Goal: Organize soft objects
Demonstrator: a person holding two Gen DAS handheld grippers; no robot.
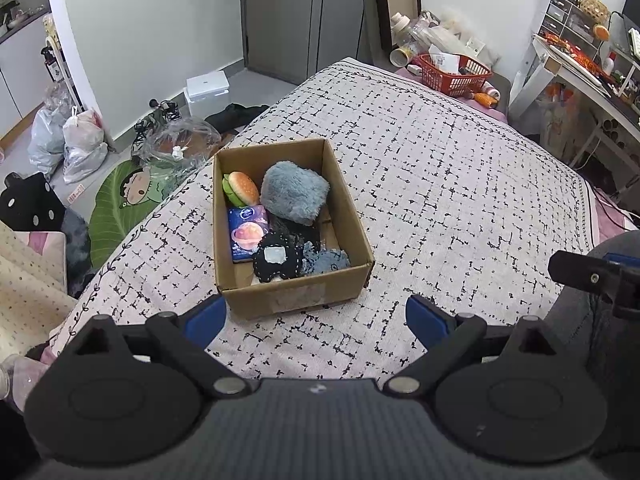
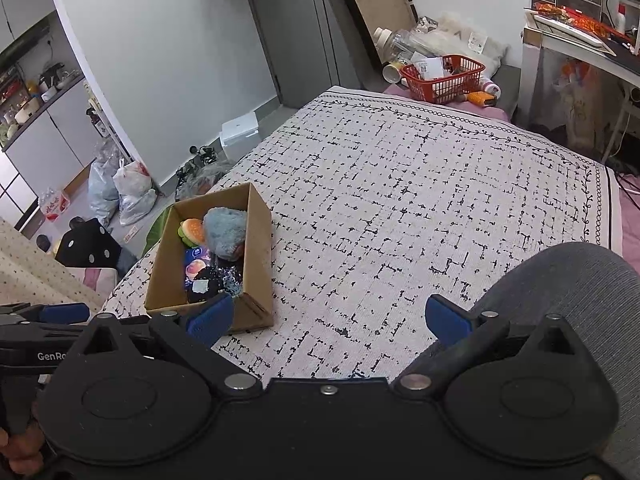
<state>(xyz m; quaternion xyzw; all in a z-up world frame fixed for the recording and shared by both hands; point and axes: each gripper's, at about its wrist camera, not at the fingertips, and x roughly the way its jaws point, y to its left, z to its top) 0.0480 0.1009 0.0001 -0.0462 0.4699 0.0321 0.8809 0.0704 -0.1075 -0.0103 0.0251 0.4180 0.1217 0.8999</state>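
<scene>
Bedroom scene: a bed covered by a pale spread with a black dash pattern (image 1: 440,184), seen from both wrist cameras. Left gripper (image 1: 316,318) hovers just short of the near wall of a cardboard box (image 1: 296,292), its blue-padded fingers spread wide and holding nothing. Right gripper (image 2: 330,316) is likewise wide open and empty, over bare spread to the right of the box, beside a grey-clad knee (image 2: 560,280). The box sits near the left edge of the bed and holds the soft objects: a plush hamburger (image 1: 242,188) and a fluffy grey-blue plush (image 1: 294,196) at the far end, a purple-blue tissue pack (image 1: 248,232) along the left wall, and a black stitched fabric piece (image 1: 276,258) beside a denim-blue fabric piece (image 1: 328,260) at the near end. No loose soft item shows on the spread, so the sorting is judged nearly or fully complete.

Risk: the box stands close to the bed's edge; a push from the left gripper could slide it off, and the springy grey-blue plush, riding high, could tumble out.

View differences: the left wrist view looks straight into the box and separates its contents; the right wrist view sees them obliquely, partly hidden by the box wall. A red plastic basket (image 2: 444,78) at the far end of the bed appears in both; only the right view shows the person's hand (image 2: 18,456).
</scene>
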